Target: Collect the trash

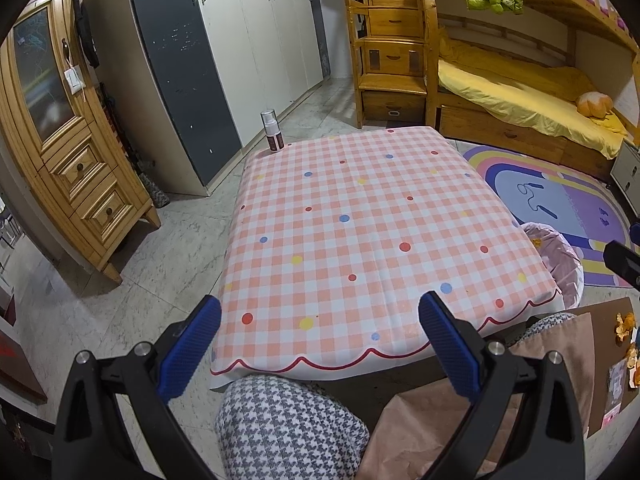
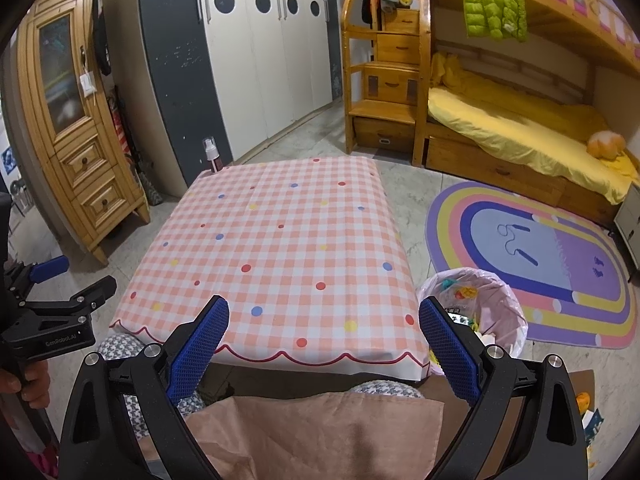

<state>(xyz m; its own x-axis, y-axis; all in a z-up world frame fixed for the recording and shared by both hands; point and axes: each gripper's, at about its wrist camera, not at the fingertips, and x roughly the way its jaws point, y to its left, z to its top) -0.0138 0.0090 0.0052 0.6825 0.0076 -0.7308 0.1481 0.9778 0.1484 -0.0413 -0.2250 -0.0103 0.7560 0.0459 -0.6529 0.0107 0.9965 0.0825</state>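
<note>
My left gripper (image 1: 320, 320) is open and empty above the near edge of the checked table (image 1: 360, 220). My right gripper (image 2: 324, 320) is open and empty above the near edge of the same table (image 2: 280, 240). A trash bin with a pink liner (image 2: 508, 312) stands on the floor at the table's right side, with scraps inside; it also shows in the left wrist view (image 1: 560, 256). Orange peels (image 1: 624, 328) and scraps lie on brown cardboard (image 1: 604, 364) at the right. A spray bottle (image 1: 272, 130) stands at the table's far left corner.
A wooden cabinet (image 1: 68, 152) and a wardrobe (image 1: 224, 48) stand at the left. A bunk bed (image 2: 520, 128) and a rainbow rug (image 2: 540, 256) are at the right. My houndstooth-clad knees (image 1: 280, 424) and a pink cloth (image 2: 312, 432) are below the grippers.
</note>
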